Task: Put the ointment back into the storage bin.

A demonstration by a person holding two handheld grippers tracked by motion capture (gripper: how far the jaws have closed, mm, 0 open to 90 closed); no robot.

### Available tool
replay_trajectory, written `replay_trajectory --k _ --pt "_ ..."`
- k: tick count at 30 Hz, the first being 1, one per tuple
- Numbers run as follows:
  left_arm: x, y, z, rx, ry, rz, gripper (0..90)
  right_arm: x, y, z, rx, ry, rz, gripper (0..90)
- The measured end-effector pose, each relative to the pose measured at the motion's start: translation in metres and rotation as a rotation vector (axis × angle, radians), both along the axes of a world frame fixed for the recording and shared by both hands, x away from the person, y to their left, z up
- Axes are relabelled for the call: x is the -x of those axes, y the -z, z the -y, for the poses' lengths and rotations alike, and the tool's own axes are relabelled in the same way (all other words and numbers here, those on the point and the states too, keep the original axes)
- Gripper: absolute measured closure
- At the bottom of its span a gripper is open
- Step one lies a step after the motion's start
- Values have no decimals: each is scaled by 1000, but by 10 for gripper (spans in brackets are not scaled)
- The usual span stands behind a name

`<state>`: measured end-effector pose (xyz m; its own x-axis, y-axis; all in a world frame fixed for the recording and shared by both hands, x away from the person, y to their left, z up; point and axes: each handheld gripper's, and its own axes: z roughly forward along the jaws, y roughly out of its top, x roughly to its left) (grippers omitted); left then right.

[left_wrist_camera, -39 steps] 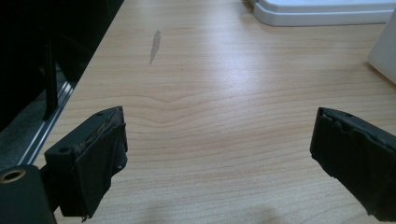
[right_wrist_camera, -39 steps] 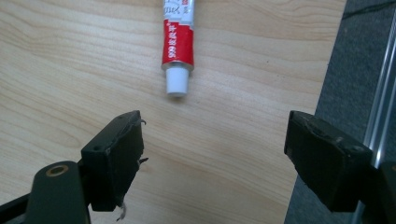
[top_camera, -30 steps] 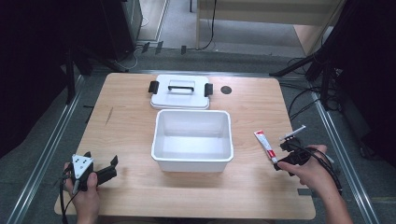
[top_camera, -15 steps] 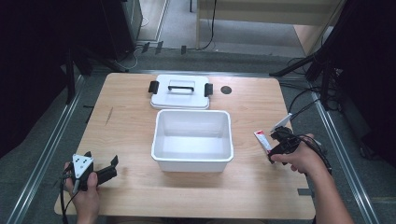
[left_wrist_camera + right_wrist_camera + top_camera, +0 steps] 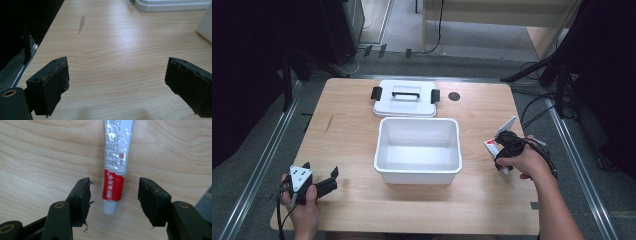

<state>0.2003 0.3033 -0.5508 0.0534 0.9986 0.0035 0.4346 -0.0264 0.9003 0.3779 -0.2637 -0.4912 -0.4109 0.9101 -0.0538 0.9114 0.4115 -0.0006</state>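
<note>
- The right tool (image 5: 113, 195) hangs over the tube (image 5: 115, 167), a jaw on either side of its red capped end. The jaws have just been closing, yet a gap shows on both sides, so the pads are not pressing on the tube.
- A second ago this tool sat farther out toward the counter's right edge with jaws spread wide; now it has come in over the tube. I judge the pick-up is about to happen: the closing has to finish before any lift.
- The tube lies flat on the counter (image 5: 352, 125), just right of the open white bin (image 5: 418, 150), apart from it.
- The bin's lid (image 5: 406, 98) lies behind the bin.
- The left tool (image 5: 328, 184) rests near the counter's front left corner, jaws spread with nothing between them, where it was a second ago.
</note>
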Motion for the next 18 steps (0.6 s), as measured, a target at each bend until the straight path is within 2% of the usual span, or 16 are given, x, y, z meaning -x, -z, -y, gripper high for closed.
replay_trajectory --k 1,6,12,18 --pt "0 0 0 0 0 0 58 -1 0 -1 -14 7 1 458" --pt "0 0 0 2 0 1 58 -8 1 -4 -10 31 -6 483" --pt "0 0 0 1 0 0 58 -15 2 -9 -17 31 0 526" --pt "0 0 0 1 0 0 58 -19 5 -11 -4 46 -7 582"
